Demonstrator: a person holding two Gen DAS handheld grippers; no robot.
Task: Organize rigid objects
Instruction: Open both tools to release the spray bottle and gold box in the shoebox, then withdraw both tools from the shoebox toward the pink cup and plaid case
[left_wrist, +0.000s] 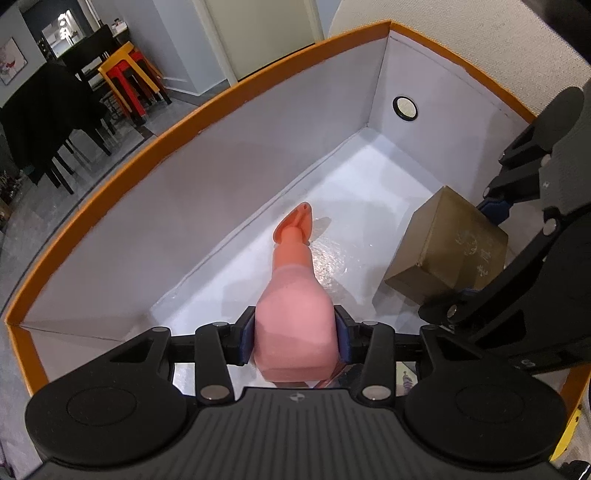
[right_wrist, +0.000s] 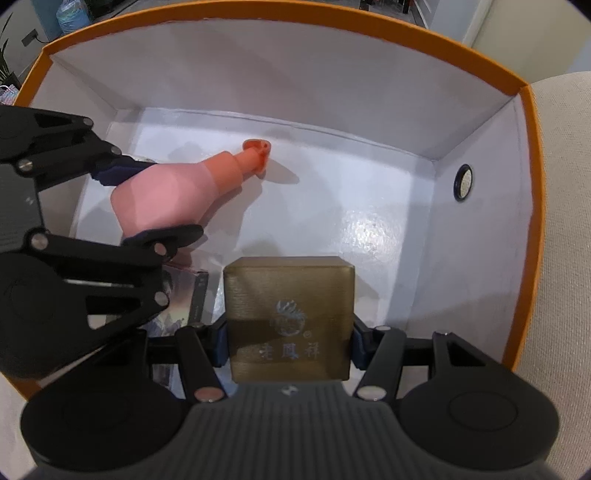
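A pink bottle (left_wrist: 295, 325) with an orange nozzle hangs tilted inside the orange-rimmed white box (left_wrist: 110, 188), nozzle close to the floor. My left gripper (left_wrist: 295, 332) is shut on the bottle's body, blue pads against both sides. In the right wrist view, that left gripper (right_wrist: 147, 201) reaches in from the left around the pink bottle (right_wrist: 173, 195). A gold cube box (right_wrist: 288, 317) with printed characters sits between the pads of my right gripper (right_wrist: 288, 347), which is shut on it low in the white box (right_wrist: 295, 14). The left wrist view shows the gold cube box (left_wrist: 447, 247) and right gripper (left_wrist: 476, 251) at right.
A round metal disc (left_wrist: 405, 107) (right_wrist: 463, 182) is set in one inner wall. A printed picture card (right_wrist: 184, 306) lies on the box floor under the left gripper. The box rests on a beige cushion (right_wrist: 561, 221). Dark chairs and red-yellow stools (left_wrist: 125, 77) stand beyond.
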